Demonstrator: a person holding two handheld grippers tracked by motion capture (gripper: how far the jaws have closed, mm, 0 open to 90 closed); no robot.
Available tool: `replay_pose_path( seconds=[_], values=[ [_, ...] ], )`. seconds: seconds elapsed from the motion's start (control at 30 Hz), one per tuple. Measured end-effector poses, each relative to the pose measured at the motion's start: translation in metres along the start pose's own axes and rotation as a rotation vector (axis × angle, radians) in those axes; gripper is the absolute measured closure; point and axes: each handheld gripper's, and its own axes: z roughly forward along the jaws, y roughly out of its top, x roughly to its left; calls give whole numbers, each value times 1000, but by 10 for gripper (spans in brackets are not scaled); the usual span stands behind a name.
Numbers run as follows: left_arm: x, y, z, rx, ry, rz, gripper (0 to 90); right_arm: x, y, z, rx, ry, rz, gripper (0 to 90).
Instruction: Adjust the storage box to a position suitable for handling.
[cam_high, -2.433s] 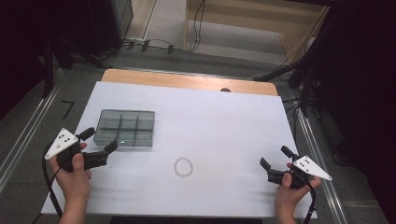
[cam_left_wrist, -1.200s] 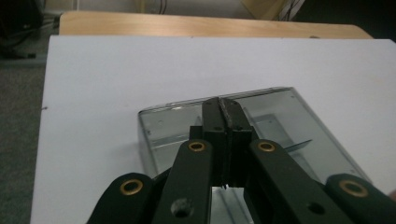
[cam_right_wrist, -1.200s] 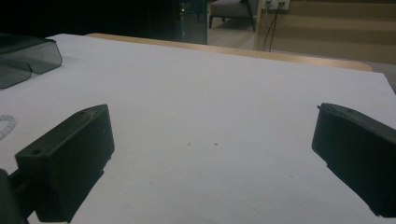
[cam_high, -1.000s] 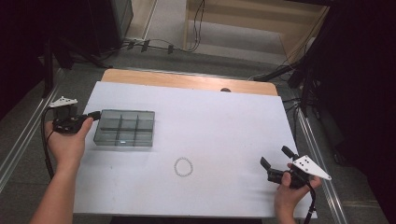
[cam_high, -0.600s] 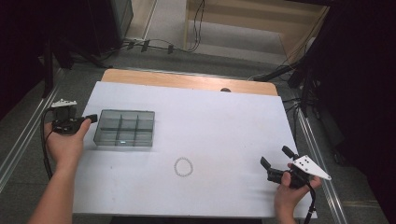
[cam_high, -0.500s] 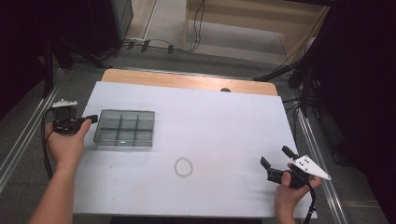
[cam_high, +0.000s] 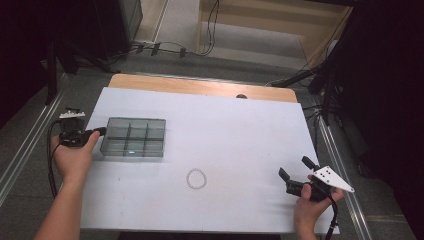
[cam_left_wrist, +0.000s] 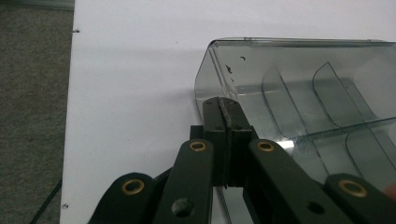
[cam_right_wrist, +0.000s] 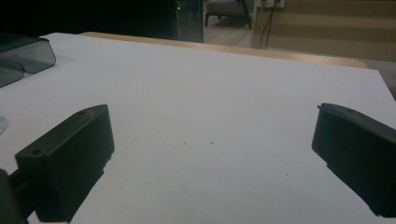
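Note:
A clear grey box (cam_high: 134, 136) with several compartments lies on the left part of the white table (cam_high: 240, 130). My left gripper (cam_high: 101, 131) comes at it from the left. In the left gripper view its jaws are pressed together on the rim of the box's left wall (cam_left_wrist: 201, 88), so the left gripper (cam_left_wrist: 226, 105) is shut on the box (cam_left_wrist: 303, 93). A small pale ring (cam_high: 196, 178) lies near the table's front middle. My right gripper (cam_high: 295, 168) rests at the front right, open with nothing between its jaws; the right gripper (cam_right_wrist: 210, 158) looks across bare table.
A wooden strip (cam_high: 200, 86) runs along the table's far edge, with a small dark knob (cam_high: 241, 96) on it. Cables lie on the floor beyond. The box's corner (cam_right_wrist: 21, 56) shows at the far left of the right gripper view.
My left hand has gone from the table's front left up to the box's left side, and its gripper, open before, has shut on the wall. The right gripper has stayed still.

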Motion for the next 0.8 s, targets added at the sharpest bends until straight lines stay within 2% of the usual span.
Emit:
replay_pose_path(
  seconds=[0.3, 0.67, 0.7, 0.8],
  values=[
    [-3, -3, -1, -8, 16, -3, 898, 0, 0, 0, 1, 1, -4, 0],
    [-4, -7, -3, -15, 13, -17, 899, 0, 0, 1, 3, 0, -3, 0],
    [-4, -8, -2, -10, -14, -24, 899, 0, 0, 1, 2, -1, -4, 0],
    [-8, -8, 0, -7, -36, -23, 899, 0, 0, 1, 4, 0, -4, 0]
  ],
)
